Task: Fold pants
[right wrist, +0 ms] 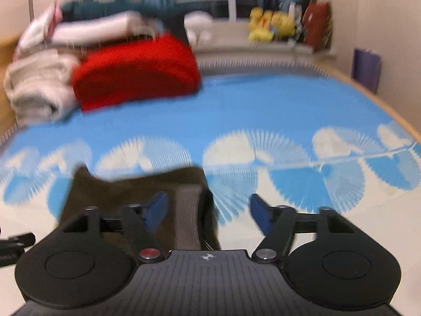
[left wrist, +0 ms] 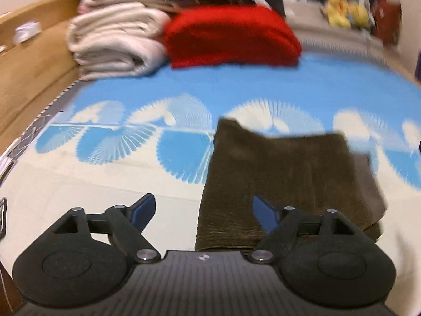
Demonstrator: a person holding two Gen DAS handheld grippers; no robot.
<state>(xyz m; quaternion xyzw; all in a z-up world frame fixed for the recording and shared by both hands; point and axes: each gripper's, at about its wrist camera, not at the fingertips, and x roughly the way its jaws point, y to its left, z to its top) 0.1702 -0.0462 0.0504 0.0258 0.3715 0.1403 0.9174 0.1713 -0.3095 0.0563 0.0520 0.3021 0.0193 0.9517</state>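
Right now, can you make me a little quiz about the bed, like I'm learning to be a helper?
1. True or false: the left gripper is shut on the pants.
2. Which colour is the folded bundle next to the cream blankets? A) green B) red C) purple
3. Fill in: the brown pants lie folded on a sheet that is white and ____.

Key
1. False. Both the left gripper and the right gripper are open and hold nothing.
2. B. The red bundle sits beside the blankets at the far end.
3. Blue.
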